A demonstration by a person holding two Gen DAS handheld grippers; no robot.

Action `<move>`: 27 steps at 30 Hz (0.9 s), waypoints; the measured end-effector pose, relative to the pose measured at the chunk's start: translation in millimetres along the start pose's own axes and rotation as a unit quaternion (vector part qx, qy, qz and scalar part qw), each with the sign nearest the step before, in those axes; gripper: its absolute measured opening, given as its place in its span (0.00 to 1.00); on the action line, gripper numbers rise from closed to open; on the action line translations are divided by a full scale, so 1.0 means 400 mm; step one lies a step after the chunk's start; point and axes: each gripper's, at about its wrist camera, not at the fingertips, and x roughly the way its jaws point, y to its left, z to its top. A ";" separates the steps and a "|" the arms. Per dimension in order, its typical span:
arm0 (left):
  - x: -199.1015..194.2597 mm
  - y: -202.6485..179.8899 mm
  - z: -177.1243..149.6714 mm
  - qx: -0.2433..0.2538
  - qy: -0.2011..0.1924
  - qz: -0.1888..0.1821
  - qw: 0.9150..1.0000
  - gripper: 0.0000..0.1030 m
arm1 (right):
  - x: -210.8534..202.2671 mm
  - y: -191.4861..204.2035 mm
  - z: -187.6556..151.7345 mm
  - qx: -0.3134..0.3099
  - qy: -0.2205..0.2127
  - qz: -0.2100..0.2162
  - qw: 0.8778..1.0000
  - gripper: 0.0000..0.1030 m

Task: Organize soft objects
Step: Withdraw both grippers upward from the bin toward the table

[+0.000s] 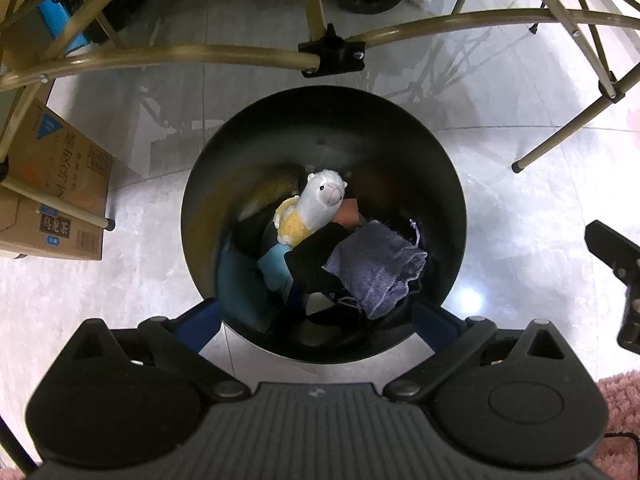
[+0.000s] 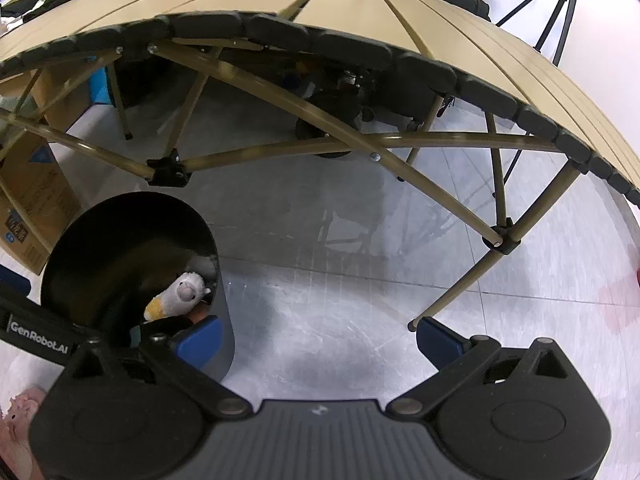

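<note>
A black round bin (image 1: 208,184) stands on the floor, seen from straight above in the left wrist view. Inside lie a white and yellow plush alpaca (image 1: 316,204), a purple knitted cloth (image 1: 376,268), a black cloth (image 1: 316,260) and a light blue soft item (image 1: 274,266). My left gripper (image 1: 318,320) hovers over the bin's near rim, open and holding nothing. In the right wrist view the same bin (image 2: 120,232) sits at lower left with the alpaca (image 2: 180,294) showing. My right gripper (image 2: 318,338) is open and holding nothing above bare floor to the right of the bin.
A folding table (image 2: 360,4) with tan slats and crossed legs (image 1: 248,58) stands just beyond the bin, with soft items on top. Cardboard boxes (image 1: 56,196) sit at the left. A tripod (image 2: 560,12) stands far right. Pink fluffy fabric (image 1: 620,420) shows at the lower edges.
</note>
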 end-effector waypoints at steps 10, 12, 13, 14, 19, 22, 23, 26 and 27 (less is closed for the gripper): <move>-0.065 -0.003 -0.021 0.004 -0.028 -0.004 1.000 1.00 | -0.038 0.002 0.006 0.001 -0.021 0.000 1.000 1.00; -0.084 -0.008 -0.027 0.009 -0.041 -0.004 0.999 1.00 | -0.054 0.002 0.009 0.003 -0.030 0.001 1.000 1.00; -0.095 -0.010 -0.030 0.012 -0.049 -0.004 0.999 1.00 | -0.062 0.002 0.010 0.003 -0.035 0.002 0.999 1.00; -0.107 -0.012 -0.034 0.015 -0.057 -0.004 0.998 1.00 | -0.073 0.002 0.010 0.003 -0.041 0.004 0.999 1.00; -0.178 -0.016 -0.056 0.027 -0.105 -0.007 0.994 1.00 | -0.127 0.008 0.010 0.002 -0.072 0.014 0.997 1.00; -0.222 -0.013 -0.071 0.029 -0.134 -0.010 0.990 1.00 | -0.157 0.009 0.010 0.003 -0.089 0.019 0.996 1.00; -0.236 -0.011 -0.077 0.029 -0.143 -0.011 0.989 1.00 | -0.170 0.009 0.010 0.004 -0.095 0.022 0.995 1.00; -0.271 -0.002 -0.088 0.026 -0.167 -0.017 0.986 1.00 | -0.202 0.005 0.012 0.008 -0.113 0.026 0.993 1.00; -0.285 0.002 -0.091 0.024 -0.175 -0.020 0.984 1.00 | -0.214 0.002 0.014 0.009 -0.119 0.028 0.992 1.00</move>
